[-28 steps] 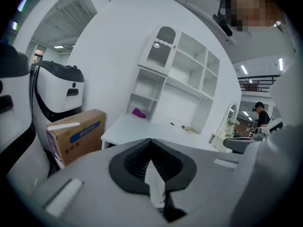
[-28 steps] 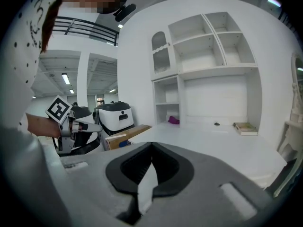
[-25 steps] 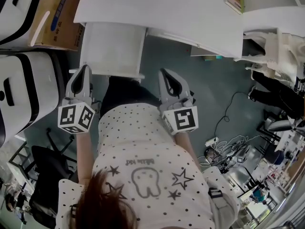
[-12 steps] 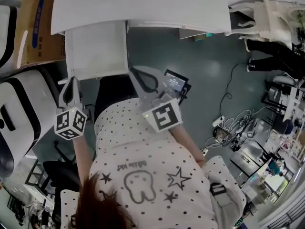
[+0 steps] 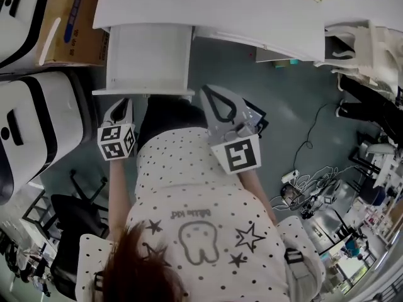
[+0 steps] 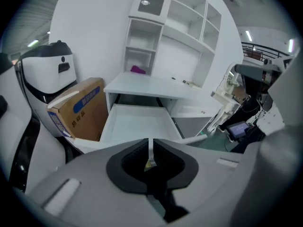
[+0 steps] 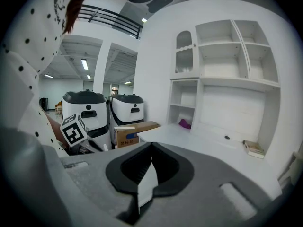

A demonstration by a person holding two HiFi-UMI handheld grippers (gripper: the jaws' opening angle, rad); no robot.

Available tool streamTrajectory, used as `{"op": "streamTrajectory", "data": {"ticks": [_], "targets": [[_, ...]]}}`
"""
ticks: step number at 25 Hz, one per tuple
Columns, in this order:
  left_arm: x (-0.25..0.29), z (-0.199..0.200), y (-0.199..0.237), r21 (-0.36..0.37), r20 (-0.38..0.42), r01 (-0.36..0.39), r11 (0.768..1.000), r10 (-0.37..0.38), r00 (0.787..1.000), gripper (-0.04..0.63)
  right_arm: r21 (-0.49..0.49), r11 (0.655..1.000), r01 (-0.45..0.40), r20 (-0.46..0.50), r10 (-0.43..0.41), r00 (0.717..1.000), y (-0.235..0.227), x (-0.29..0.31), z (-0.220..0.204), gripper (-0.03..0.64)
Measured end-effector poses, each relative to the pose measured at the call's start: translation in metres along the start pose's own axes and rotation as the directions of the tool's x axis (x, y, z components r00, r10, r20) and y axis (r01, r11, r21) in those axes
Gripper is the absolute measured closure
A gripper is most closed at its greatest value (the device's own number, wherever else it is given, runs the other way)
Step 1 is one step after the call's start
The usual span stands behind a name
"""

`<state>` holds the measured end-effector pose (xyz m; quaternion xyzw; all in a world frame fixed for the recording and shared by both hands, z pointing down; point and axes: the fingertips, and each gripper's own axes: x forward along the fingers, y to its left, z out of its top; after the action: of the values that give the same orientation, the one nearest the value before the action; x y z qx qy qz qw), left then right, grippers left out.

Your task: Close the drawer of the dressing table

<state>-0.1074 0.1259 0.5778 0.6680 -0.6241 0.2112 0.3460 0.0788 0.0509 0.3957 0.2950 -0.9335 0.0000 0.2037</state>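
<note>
Drops left tool (image 5: 123, 104) to near front of open drawer (image 5: 148, 58), cracks it slightly apart, empty, ready to push; keeps right tool (image 5: 208, 94) pressed together.

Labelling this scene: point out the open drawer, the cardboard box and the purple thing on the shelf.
open drawer (image 6: 137, 122): left gripper view, its bare floor.
cardboard box (image 6: 78, 110): left gripper view, its printed side.
purple thing (image 6: 138, 70): left gripper view, its middle.

white polka-dot shirt (image 5: 208, 194) with stars and a tooth drawing, grey left tongs (image 5: 122, 102), grey right tongs (image 5: 206, 93)
</note>
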Motion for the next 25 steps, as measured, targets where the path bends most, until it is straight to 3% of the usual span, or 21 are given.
{"op": "streamTrajectory", "data": {"ticks": [8,16,25], "targets": [[0.042,-0.062,0.002,-0.034,-0.185,0.030,0.999,-0.036,0.982,0.533,-0.001,1.000,0.011,0.031,-0.011,0.999,-0.008,-0.003,-0.001,0.623],[0.090,-0.099,0.012,-0.062,-0.345,0.068,0.996,-0.086,0.935,0.479,-0.007,1.000,0.024,0.037,-0.023,0.999,-0.013,-0.005,-0.003,0.621],[0.119,-0.126,0.007,-0.127,-0.406,0.086,0.988,-0.131,0.905,0.471,0.002,0.998,0.068,0.046,-0.068,0.997,-0.022,-0.011,-0.005,0.620]]}}
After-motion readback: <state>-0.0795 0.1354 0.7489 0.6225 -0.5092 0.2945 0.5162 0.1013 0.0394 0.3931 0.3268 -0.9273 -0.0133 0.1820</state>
